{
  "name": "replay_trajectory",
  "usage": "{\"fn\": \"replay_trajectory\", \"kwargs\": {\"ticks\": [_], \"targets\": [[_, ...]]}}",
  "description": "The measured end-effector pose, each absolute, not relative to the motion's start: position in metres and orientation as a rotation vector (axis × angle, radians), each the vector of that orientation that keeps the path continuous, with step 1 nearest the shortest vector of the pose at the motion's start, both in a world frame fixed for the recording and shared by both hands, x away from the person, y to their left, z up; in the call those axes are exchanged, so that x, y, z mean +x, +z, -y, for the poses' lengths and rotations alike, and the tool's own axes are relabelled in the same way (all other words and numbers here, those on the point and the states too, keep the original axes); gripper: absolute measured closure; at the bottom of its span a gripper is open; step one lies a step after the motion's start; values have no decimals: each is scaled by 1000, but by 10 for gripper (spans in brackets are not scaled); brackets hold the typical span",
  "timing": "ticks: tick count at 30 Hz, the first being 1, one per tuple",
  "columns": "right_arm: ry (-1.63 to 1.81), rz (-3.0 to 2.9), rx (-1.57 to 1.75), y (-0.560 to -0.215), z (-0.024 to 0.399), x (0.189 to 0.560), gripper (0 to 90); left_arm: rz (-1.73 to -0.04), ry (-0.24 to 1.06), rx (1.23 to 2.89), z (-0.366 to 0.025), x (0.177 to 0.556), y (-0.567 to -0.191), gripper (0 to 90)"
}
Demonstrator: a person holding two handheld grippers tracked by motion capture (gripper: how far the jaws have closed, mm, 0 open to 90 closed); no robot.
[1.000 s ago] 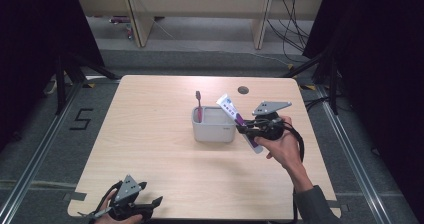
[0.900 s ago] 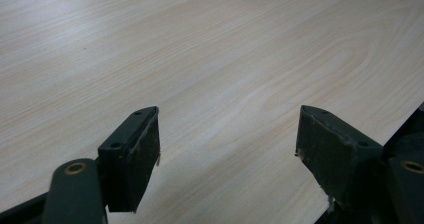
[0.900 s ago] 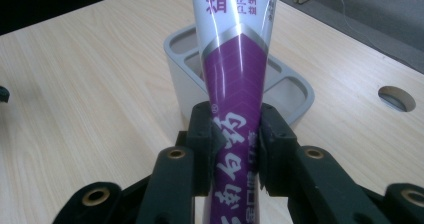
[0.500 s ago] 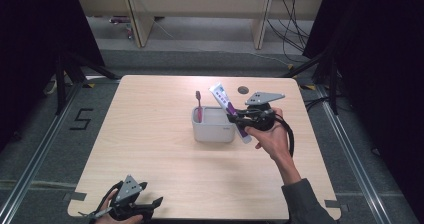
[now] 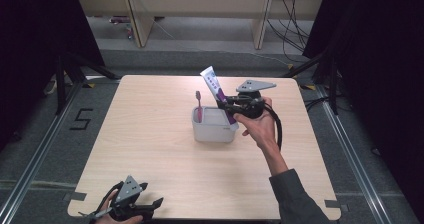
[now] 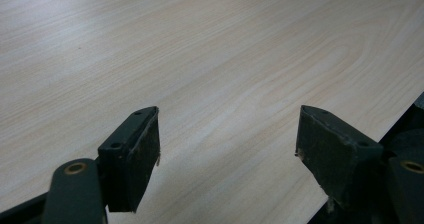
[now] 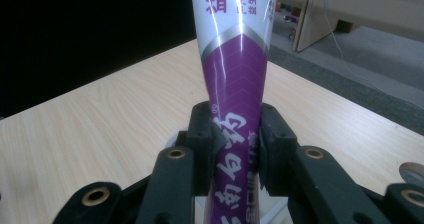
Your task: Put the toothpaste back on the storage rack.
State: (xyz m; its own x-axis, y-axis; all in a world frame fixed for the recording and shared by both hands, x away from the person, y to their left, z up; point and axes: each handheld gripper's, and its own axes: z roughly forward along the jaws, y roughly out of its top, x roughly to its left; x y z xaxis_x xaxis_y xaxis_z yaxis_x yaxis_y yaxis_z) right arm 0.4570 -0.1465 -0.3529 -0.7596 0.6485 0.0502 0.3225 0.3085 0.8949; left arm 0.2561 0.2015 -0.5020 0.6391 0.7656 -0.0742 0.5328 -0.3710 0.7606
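Observation:
My right gripper (image 5: 226,107) is shut on a purple and white toothpaste tube (image 5: 216,90), held tilted above the right side of a grey cup (image 5: 214,132). Up close, the tube (image 7: 235,84) is pinched between my right gripper (image 7: 234,144) pads. A pink toothbrush (image 5: 198,105) stands upright in the cup's left part. My left gripper (image 5: 150,208) rests at the table's near left edge, open. In its own view my left gripper (image 6: 227,149) has nothing but bare wood between the fingers.
The wooden table (image 5: 150,134) has a small dark disc (image 7: 414,174) lying on it near the right gripper. Wooden shelf legs (image 5: 140,19) and cables (image 5: 295,14) stand on the floor beyond the far edge. Metal rails (image 5: 350,149) run along both sides.
My right gripper has carried the toothpaste tube leftward and a little up, from beside the cup's right side to over the cup. The left gripper has stayed put.

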Motion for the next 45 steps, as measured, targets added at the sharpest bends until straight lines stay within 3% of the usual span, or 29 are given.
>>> {"fn": "replay_trajectory", "kwargs": {"ticks": [26,45], "targets": [[1489,-2178,949,-376,120,499,719,-1004,359,2073,-201,255,-503,254],[1505,-2182,1010,-399,117,506,713,-1005,360,2073,-200,254,-502,254]]}}
